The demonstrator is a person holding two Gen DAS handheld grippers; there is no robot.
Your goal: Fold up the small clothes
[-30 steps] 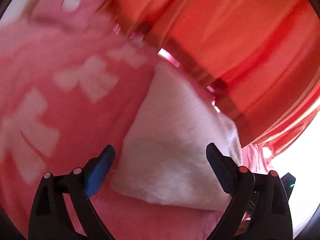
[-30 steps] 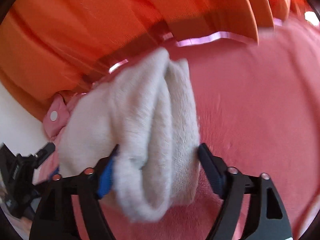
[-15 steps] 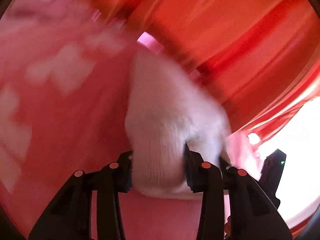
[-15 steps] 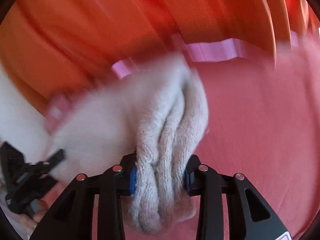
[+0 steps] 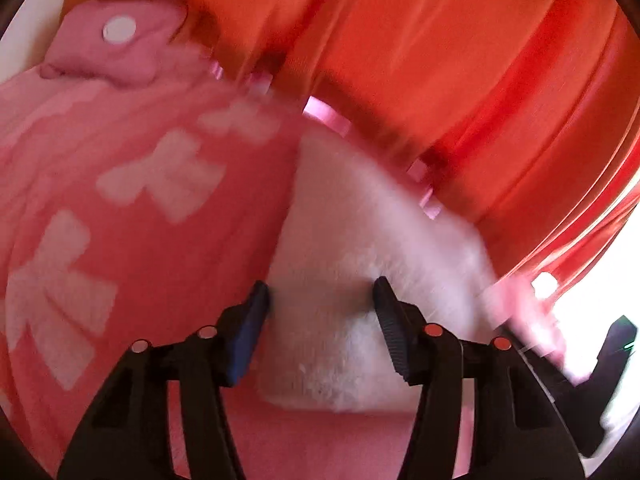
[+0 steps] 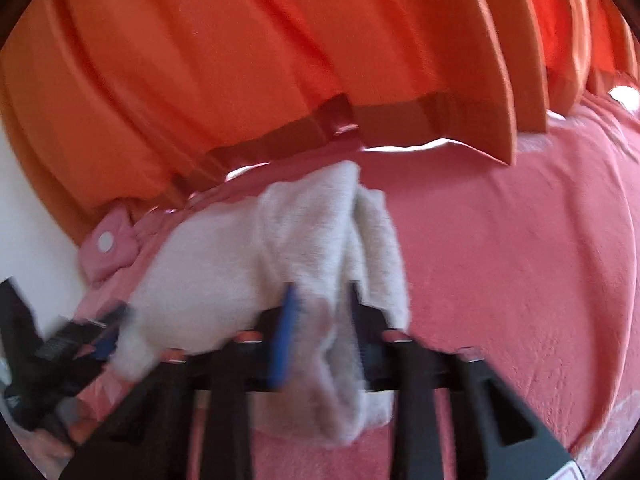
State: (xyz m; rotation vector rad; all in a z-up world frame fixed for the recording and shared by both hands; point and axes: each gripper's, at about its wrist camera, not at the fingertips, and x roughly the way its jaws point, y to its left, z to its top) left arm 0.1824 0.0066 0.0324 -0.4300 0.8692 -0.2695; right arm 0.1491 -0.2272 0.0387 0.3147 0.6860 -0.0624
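Note:
A small white fuzzy garment [image 5: 360,248] lies bunched on a pink bedspread [image 5: 120,208] with pale bow prints. My left gripper [image 5: 320,300] has its fingers apart on either side of the garment's near edge, pressing lightly or just off it. In the right wrist view the same white garment [image 6: 248,264] runs from the left gripper [image 6: 80,336] at lower left to my right gripper [image 6: 320,312], which is shut on a fold of it. The frames are motion-blurred.
Orange pleated curtains [image 5: 440,60] [image 6: 280,60] hang right behind the bed. A pink pillow with a white button [image 5: 116,40] [image 6: 106,242] lies at the back left. Plain pink bedspread [image 6: 520,260] spreads to the right.
My left gripper, shut on the white garment half a second ago, has opened wider around it. My right gripper stays shut on its fold, and the garment has stretched out between them.

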